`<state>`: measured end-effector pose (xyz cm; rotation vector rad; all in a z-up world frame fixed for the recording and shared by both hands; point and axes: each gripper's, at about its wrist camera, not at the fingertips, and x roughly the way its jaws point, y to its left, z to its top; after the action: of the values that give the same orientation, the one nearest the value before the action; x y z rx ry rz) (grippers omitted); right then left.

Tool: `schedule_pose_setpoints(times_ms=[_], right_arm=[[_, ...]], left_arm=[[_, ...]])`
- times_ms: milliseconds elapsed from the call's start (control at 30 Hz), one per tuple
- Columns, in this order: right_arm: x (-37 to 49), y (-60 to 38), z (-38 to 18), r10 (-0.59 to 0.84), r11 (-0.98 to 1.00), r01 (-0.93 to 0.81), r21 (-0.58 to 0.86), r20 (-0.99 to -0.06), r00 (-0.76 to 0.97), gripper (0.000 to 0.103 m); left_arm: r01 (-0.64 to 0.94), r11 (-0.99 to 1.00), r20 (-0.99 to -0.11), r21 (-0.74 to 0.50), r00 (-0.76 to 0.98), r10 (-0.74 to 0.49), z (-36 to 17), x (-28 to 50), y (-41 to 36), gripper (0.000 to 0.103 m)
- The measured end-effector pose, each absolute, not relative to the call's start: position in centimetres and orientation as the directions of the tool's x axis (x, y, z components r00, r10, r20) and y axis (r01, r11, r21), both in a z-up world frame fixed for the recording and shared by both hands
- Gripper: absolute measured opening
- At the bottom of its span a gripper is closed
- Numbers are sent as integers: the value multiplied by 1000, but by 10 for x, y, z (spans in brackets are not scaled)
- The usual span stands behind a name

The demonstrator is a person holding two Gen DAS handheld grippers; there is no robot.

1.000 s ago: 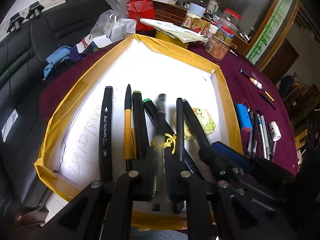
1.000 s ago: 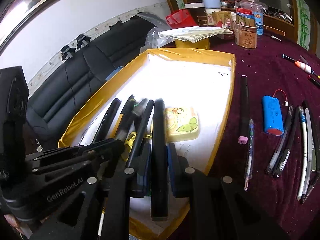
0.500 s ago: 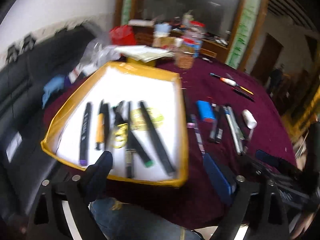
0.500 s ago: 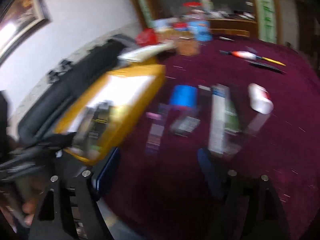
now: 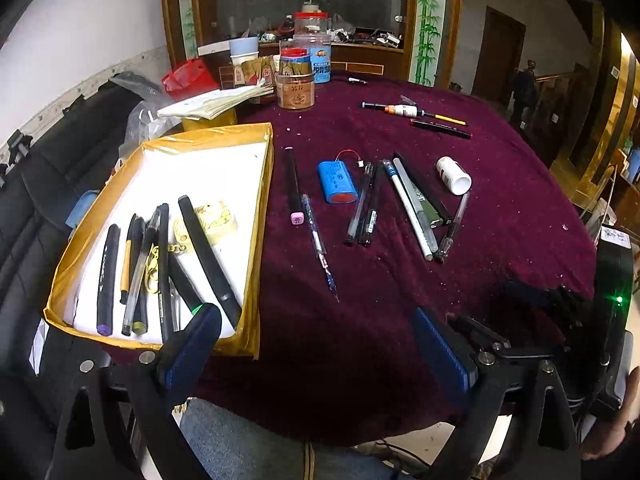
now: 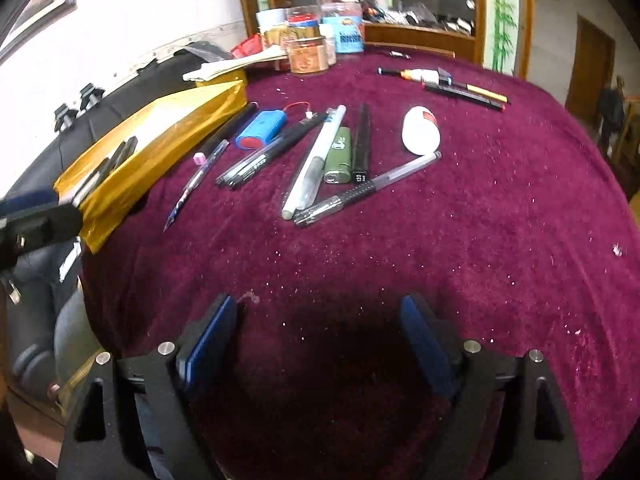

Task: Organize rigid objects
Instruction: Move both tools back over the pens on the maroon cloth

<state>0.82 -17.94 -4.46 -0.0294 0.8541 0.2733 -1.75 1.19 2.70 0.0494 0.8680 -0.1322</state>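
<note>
The left gripper (image 5: 316,344) stands wide with nothing between its blue-padded fingers (image 5: 188,354), poised over the near edge of the round table under a dark maroon velvet cloth (image 5: 500,208). At its ten o'clock lies the shallow white tray with a gold-taped rim (image 5: 266,168), holding a row of dark pens and markers (image 5: 136,268), a long black marker (image 5: 208,256) leaning across them, and a small yellow cartoon-printed eraser (image 5: 216,220) beside it. At twelve o'clock, loose on the cloth, lie a black pen with a pink end cap (image 5: 294,188), a clear blue-ink pen (image 5: 318,240), a blue cylindrical battery pack with red wire (image 5: 337,182), then a fan of clear, white and black pens (image 5: 412,208), and at one o'clock a small white pill bottle (image 5: 454,174) on its side.

The right gripper (image 6: 318,332) is likewise spread wide and empty, over bare cloth. The battery pack (image 6: 262,130) sits at its eleven o'clock, an olive-green lighter (image 6: 339,156) and a clear pen with a black grip (image 6: 368,188) at twelve.
</note>
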Motion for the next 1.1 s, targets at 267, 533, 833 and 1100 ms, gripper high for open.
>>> schedule_pose_setpoints(times_ms=[267, 533, 833, 1100], right_arm=[[40, -199, -35, 419, 908, -258, 330, -737, 531, 80], [101, -218, -35, 282, 954, -67, 293, -790, 545, 54], [136, -211, -38, 138, 986, 8, 168, -834, 534, 41], [102, -193, -40, -3, 999, -36, -29, -825, 565, 12]], left_arm=[[101, 993, -772, -68, 624, -117, 22, -11, 27, 91], [89, 989, -779, -117, 609, -147, 17, -7, 41, 89], [68, 991, -790, -114, 599, -132, 13, -3, 50, 81], [92, 983, -810, -160, 556, -184, 18, 12, 48, 69]])
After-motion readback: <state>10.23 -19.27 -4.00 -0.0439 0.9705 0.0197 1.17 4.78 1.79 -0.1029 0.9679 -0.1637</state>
